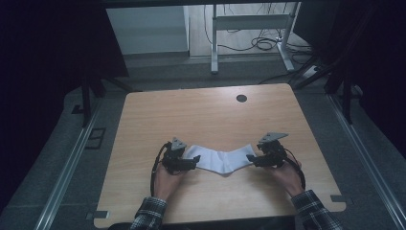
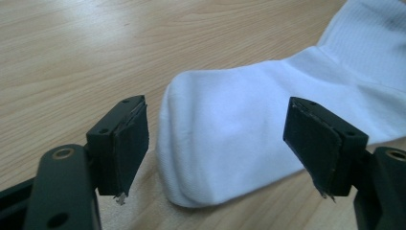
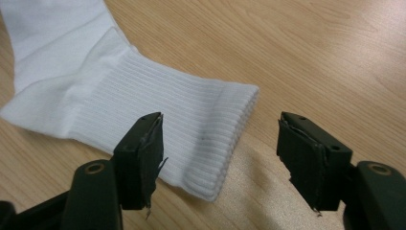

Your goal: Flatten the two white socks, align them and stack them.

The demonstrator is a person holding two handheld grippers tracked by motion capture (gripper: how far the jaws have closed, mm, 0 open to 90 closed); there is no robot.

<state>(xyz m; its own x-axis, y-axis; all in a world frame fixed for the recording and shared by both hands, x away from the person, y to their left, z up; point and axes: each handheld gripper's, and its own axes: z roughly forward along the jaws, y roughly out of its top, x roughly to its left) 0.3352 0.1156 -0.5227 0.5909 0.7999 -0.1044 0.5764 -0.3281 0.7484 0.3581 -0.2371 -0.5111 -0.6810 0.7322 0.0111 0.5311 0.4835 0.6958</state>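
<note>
Sock (image 1: 221, 160), one, lies between two spread hand-held grippers, left (image 1: 190, 163) and right (image 1: 254, 160).

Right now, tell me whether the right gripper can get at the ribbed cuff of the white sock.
Probably yes. The right gripper stands open right at the ribbed cuff of the white sock, which lies flat on the table. Nothing lies between them.

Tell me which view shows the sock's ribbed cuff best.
Right gripper view: the ribbed cuff lies close up, ribs and rolled edge sharp, between the open right gripper. The left gripper view shows the sock's toe end, with only a far strip of ribbing. In the high view the cuff is too small to read.
</note>
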